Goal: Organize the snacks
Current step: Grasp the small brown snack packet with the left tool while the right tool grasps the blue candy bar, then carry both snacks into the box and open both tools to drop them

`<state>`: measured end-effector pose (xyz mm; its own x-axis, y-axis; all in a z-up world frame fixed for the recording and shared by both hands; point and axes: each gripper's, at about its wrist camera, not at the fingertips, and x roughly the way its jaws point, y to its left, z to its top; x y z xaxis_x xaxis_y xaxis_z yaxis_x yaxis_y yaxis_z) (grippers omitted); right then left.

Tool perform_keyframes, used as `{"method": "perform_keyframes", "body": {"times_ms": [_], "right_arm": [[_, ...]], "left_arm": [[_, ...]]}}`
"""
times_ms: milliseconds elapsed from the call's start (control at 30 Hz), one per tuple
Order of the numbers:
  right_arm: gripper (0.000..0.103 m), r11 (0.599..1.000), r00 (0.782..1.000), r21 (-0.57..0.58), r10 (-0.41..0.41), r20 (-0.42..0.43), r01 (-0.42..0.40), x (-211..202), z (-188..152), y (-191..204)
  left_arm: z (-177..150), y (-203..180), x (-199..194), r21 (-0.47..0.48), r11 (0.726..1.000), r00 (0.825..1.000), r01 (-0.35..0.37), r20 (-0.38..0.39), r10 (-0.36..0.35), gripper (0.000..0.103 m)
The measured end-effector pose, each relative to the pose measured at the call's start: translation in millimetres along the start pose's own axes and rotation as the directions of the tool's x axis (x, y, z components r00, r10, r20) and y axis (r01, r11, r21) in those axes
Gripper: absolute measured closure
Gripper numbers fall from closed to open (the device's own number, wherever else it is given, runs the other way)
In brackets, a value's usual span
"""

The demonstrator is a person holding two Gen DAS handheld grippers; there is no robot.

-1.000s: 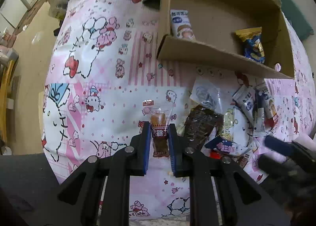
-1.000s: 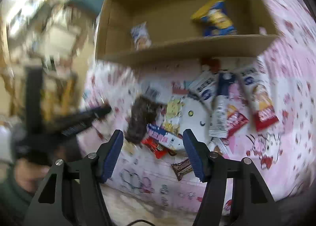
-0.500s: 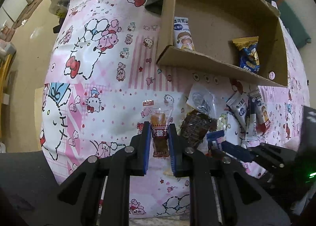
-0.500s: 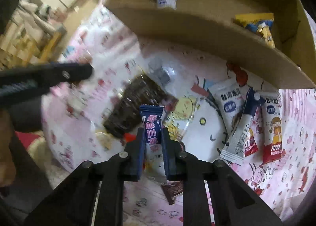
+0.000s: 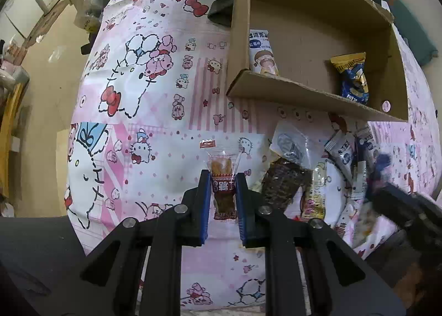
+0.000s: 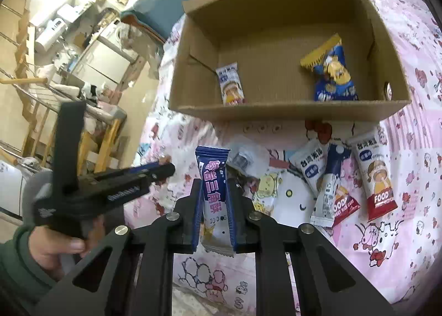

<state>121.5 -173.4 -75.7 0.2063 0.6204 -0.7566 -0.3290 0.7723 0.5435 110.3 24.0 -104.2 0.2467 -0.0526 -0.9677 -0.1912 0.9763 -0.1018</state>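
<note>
Left claw: our left claw (image 5: 223, 191) is pressed onto a clear-wrapped brown snack with a dark red label (image 5: 222, 181), held above the pink cartoon-print cloth (image 5: 154, 95).
Right claw: our right claw (image 6: 214, 205) pinches a blue and white snack bar with pink lettering (image 6: 213, 191), upright between the pads.
Box: we see the open brown cardboard box (image 6: 276, 110) lying on the cloth beyond both claws.
In the box: a small white sachet with a cartoon face (image 6: 230, 85) at left, a blue and yellow packet (image 6: 330, 74) at right, well apart.
Loose snacks: white and red sachets (image 6: 377, 175) and a dark brown packet (image 5: 283, 183) lie near the box's front wall.
</note>
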Motion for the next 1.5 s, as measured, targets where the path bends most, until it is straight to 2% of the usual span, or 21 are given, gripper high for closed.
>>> {"method": "perform_keyframes", "body": {"times_ms": [167,300,533,767,900,1067,1300,1400,1500], "right_arm": [[0.086,0.999,0.995,0.03,0.035,0.09,-0.037,-24.5,3.3,-2.3],[0.086,0.995,0.984,0.065,0.058,0.171,-0.07,-36.2,8.9,-3.7],[0.086,0.988,0.961,0.089,0.099,0.259,-0.126,-56.7,13.2,-7.9],[0.086,0.96,0.904,0.118,0.191,0.383,-0.253,-96.9,37.3,-20.8],[0.086,0.974,0.907,0.098,0.152,0.392,-0.205,-106.1,52.6,-22.8],[0.086,0.983,0.916,0.099,0.104,0.387,-0.153,-104.4,73.0,-29.1],[0.086,0.984,0.931,0.154,0.032,0.364,-0.094,-85.5,92.4,-53.4],[0.086,0.98,0.946,0.185,0.007,0.325,-0.07,-66.7,96.6,-65.3],[0.086,0.98,0.954,0.198,-0.03,0.298,-0.031,-53.1,97.1,-73.0]], "left_arm": [[-0.4,-0.9,-15.5,0.018,1.0,0.998,0.014,0.068,-0.016,0.089],[2.7,-5.2,-33.7,0.049,0.999,0.988,-0.017,0.156,0.01,0.089],[10.0,-6.2,-58.3,0.041,0.999,0.973,0.009,0.229,-0.018,0.089],[36.1,-14.0,-102.3,0.058,0.997,0.948,0.055,0.309,-0.071,0.089],[52.6,-23.6,-118.3,0.084,0.994,0.937,0.067,0.336,-0.092,0.089],[75.2,-38.3,-113.4,0.127,0.99,0.942,0.059,0.321,-0.097,0.089],[105.3,-49.7,-85.9,0.14,0.989,0.952,0.052,0.292,-0.092,0.089],[113.4,-51.8,-68.8,0.146,0.987,0.958,0.063,0.269,-0.101,0.089],[115.8,-56.0,-53.5,0.172,0.984,0.958,0.042,0.272,-0.088,0.089]]}}
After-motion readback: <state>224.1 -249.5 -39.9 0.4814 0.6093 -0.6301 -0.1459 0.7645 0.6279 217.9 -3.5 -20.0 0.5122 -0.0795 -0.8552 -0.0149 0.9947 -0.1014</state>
